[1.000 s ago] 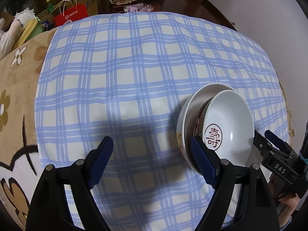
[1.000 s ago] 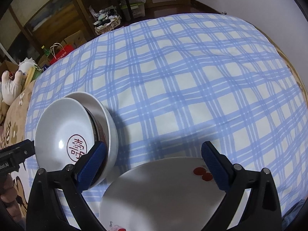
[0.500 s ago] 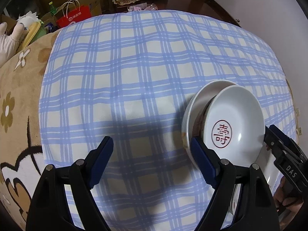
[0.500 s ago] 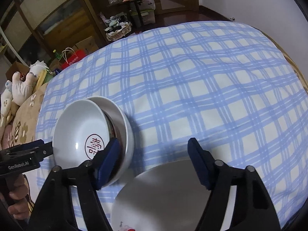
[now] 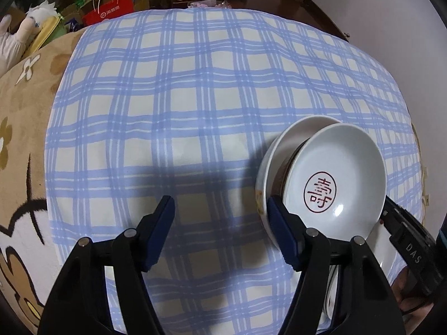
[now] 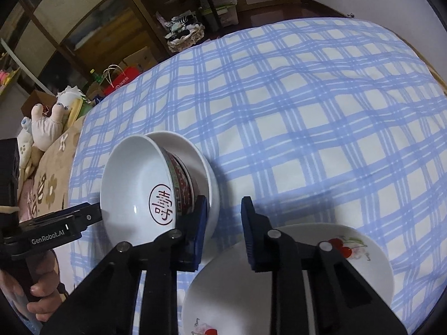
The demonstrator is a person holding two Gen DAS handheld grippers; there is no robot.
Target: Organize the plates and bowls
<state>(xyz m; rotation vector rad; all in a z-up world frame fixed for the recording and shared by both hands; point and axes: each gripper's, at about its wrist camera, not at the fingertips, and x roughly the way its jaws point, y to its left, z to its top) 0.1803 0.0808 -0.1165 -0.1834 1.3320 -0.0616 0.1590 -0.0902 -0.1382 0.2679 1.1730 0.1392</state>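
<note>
The bowl with the red seal character (image 5: 332, 178) sits tilted inside a second white bowl (image 5: 282, 150), the pair resting on the blue-and-white checked cloth (image 5: 181, 106) toward the right of the left wrist view and toward the left of the right wrist view. The upper bowl's outer wall carries a red and green patterned band, seen in the right wrist view (image 6: 181, 187). Just beside the pair, nearer the camera in the right wrist view, lies a white plate with cherry decoration (image 6: 363, 256), flat on the cloth.

The left gripper (image 5: 220, 229) has just been closing, yet its jaws stand apart with only cloth between them; its right finger (image 5: 282, 234) is at the rim of the stacked bowls, and whether it touches them I cannot tell. In the right wrist view the left gripper's side (image 6: 56, 229) appears at the far rim of the upper bowl, with a person's hand (image 6: 42, 293) around its handle.

The right gripper (image 6: 225, 229) has also just been closing, and its jaws are now narrow but not together. Cloth and the plate's edge show in the gap, and no pad presses on anything. Its left finger (image 6: 198, 223) stands in front of the bowls' near side.

Beyond the cloth lie a brown flowered blanket (image 5: 25, 89), a red paper bag (image 5: 111, 8) and a stuffed toy (image 6: 47, 122).
</note>
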